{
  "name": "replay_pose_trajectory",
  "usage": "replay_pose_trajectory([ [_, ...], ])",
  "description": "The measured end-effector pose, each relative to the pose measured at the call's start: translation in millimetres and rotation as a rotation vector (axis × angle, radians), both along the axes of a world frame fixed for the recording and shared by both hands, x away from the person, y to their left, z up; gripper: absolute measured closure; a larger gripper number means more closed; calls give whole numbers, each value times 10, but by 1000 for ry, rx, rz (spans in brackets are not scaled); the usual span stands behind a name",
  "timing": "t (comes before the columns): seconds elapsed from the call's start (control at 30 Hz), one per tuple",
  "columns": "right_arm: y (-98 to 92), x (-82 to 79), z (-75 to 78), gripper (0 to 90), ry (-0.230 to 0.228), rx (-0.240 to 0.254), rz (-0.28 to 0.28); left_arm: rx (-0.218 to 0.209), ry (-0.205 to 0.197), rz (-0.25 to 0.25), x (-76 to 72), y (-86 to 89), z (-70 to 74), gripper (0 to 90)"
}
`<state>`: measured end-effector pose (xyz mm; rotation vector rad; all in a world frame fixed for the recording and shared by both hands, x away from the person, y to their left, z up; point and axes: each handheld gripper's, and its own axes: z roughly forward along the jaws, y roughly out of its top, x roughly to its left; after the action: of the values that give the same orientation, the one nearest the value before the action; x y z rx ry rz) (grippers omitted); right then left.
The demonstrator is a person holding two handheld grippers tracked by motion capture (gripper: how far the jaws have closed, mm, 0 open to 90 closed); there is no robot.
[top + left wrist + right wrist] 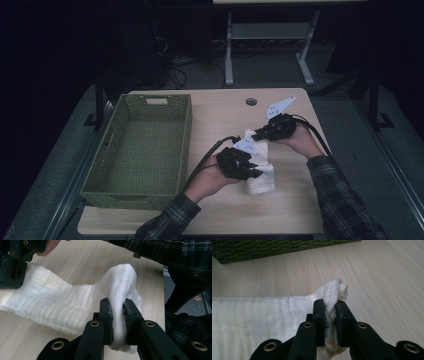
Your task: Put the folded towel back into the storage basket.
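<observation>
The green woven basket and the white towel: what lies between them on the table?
Bare tabletop: the right gripper view shows light wood between the green woven basket and the white towel.

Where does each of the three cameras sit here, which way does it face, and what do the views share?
High view: above the person's side, looking forward and down on the pale wooden table; both plaid-sleeved forearms, the left gripper, the right gripper and the green woven basket.
Left gripper view: rides on that gripper, looking along its black fingers shut on the white folded cloth.
Right gripper view: along its own fingers, shut on a bunched cloth corner.
Shared: cloth and tabletop in all three; the basket in the high and right gripper views.
</observation>
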<state>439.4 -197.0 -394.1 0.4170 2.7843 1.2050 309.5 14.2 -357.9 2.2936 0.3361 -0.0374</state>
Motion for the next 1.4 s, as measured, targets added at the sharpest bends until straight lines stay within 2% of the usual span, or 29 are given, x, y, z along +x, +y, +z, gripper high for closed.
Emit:
replay_pose_trajectory([
  [0.23,134,65,199,797,-13,5,14,-3,-6,24,48,228,190,789],
  [0.53,432,140,437,797,-28,20,43,-48,-22,25,98,622,440,789],
  [0.63,583,162,524,797,-40,18,54,-65,-24,30,109,782,494,789],
  [0.77,772,201,611,797,-50,21,73,-62,-31,38,109,985,550,789],
  [1.13,1342,295,773,797,-83,21,126,-70,-77,64,95,1541,714,789],
  [1.4,1774,338,837,797,-102,23,145,-71,-94,109,75,1997,699,788],
])
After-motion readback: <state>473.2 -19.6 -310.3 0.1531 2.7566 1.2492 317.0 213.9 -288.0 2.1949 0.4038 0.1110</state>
